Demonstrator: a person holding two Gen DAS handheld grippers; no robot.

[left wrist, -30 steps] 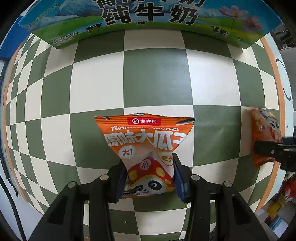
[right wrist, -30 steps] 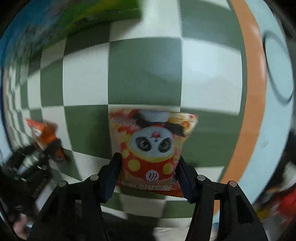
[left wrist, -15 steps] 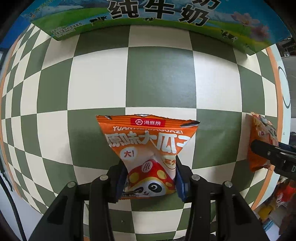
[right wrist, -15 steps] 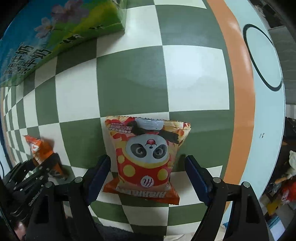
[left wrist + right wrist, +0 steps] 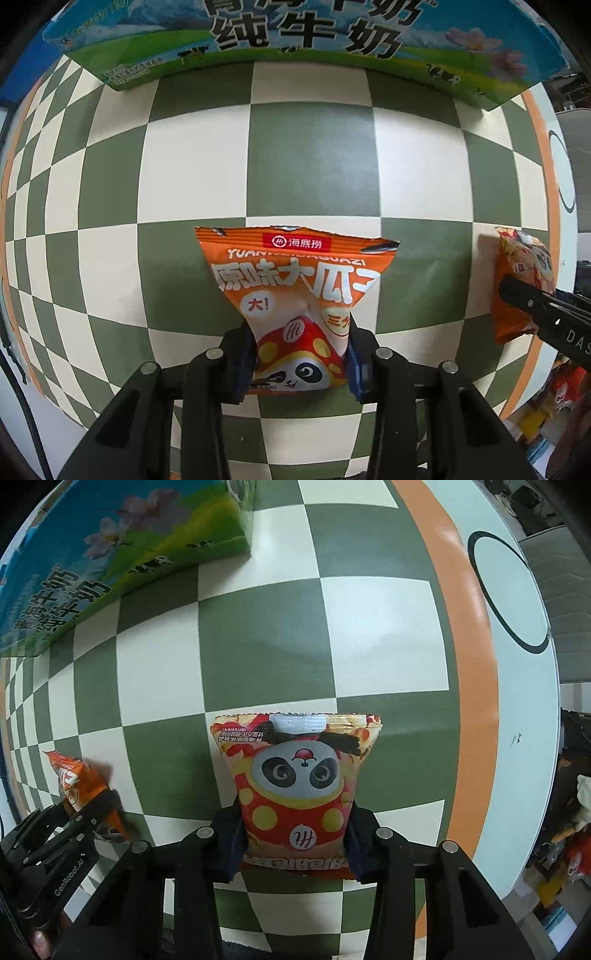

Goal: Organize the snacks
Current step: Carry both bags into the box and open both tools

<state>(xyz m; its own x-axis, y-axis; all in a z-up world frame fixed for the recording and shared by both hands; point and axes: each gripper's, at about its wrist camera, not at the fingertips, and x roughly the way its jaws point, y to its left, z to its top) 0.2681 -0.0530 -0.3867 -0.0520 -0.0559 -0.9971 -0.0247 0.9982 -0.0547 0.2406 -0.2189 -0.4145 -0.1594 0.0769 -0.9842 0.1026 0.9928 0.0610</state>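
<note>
At the left, an orange foil packet of sunflower seeds [image 5: 295, 295] is pinched at its lower end between the closing fingers of the left gripper [image 5: 301, 360], above a green-and-cream checkered tablecloth [image 5: 314, 166]. A blue-and-green printed milk carton box [image 5: 295, 33] lies beyond. At the right, a red-and-yellow panda snack packet [image 5: 295, 786] is squeezed at its lower half between the closing jaws of the right gripper [image 5: 295, 843].

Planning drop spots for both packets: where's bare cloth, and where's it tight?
Free: the checkered cloth between the milk carton box and the orange seed packet in the left gripper; also between the panda packet, which the closing right gripper pinches, and the orange border. Tight: the strip between the two grippers.
</note>
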